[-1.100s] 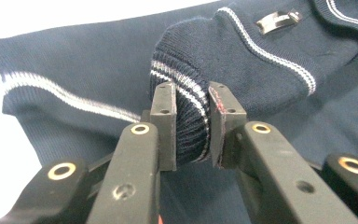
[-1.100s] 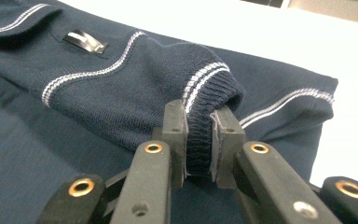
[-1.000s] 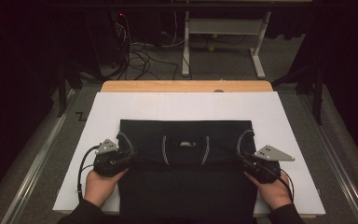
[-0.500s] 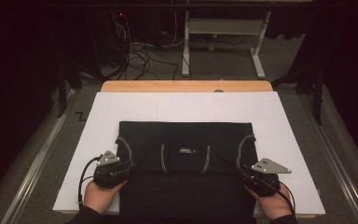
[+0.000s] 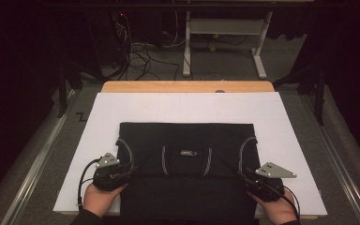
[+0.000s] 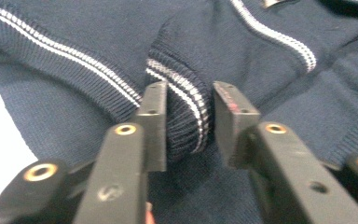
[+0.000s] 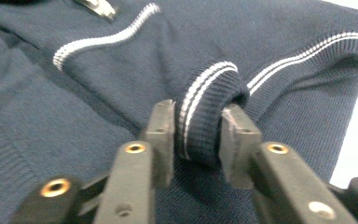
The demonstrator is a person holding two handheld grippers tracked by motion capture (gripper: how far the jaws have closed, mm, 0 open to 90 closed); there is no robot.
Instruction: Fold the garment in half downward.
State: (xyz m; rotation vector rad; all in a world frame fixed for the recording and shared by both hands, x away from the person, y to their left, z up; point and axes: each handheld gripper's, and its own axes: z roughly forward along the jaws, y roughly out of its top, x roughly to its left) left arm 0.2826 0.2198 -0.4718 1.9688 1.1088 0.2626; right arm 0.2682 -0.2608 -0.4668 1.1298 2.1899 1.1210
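One dark navy sweater lies flat on a white sheet that covers the desk. It sits toward the near edge, centred between the two hands. Thin white stripes trim it: two curved ones at the armholes and two short ones beside the collar.

One small label or tag sits at the collar, centre of the garment. Its writing is too small to read.

Two tools, one per hand. The left tool is at the near left of the sweater, with the left cuff between its jaws. The jaws have just been opening. In the left gripper view there is a gap between the cuff and one pad, so the grip is off. The cuff is ribbed and carries two white bands.

The right tool is at the near right, over the right cuff, which has the same ribbing and bands. Its jaws have also just been opening. The rolled cuff sits between the pads, loose or barely touching them.

One cable trails from each tool.

Beyond the far edge of the desk there is grey carpet, a tangle of black cables at far left, and one white metal frame on two legs. Nothing lies on the sweater.
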